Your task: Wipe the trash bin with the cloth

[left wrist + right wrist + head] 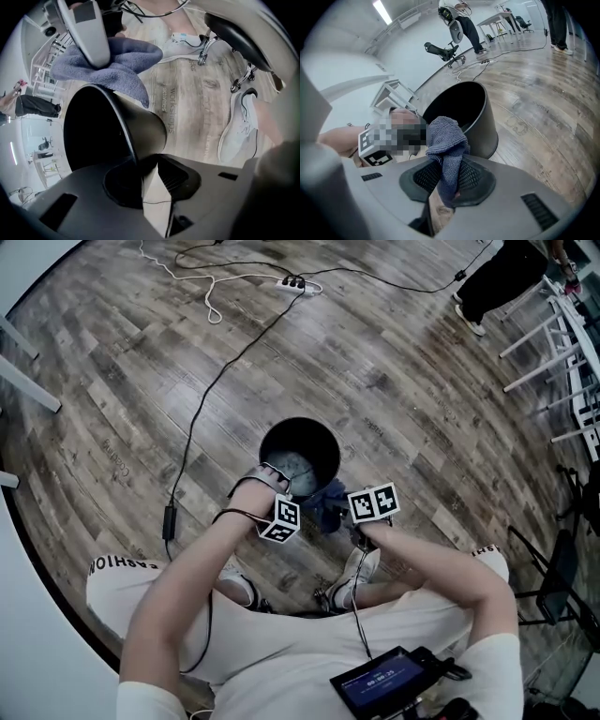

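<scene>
A black trash bin [263, 448] stands on the wooden floor in front of the seated person's feet. My left gripper [269, 476] reaches down to its near rim. In the left gripper view the bin [140, 126] has its thin rim running in between my left gripper's [152, 174] jaws, with floor showing through the gap beside the rim. My right gripper [335, 512] hangs just off the bin's near right side, shut on a blue-grey cloth [323, 503]. The cloth [445, 140] bunches up out of the right gripper's [445, 188] jaws, in front of the bin [486, 133]. The left gripper view shows the cloth [126, 65] above the rim.
A black cable [202, 409] runs across the floor to a power strip [292, 282]. Another person [504, 276] stands at the far right beside white table legs [553, 352]. The seated person's shoes [360, 570] sit close behind the bin. A stool base [234, 33] is nearby.
</scene>
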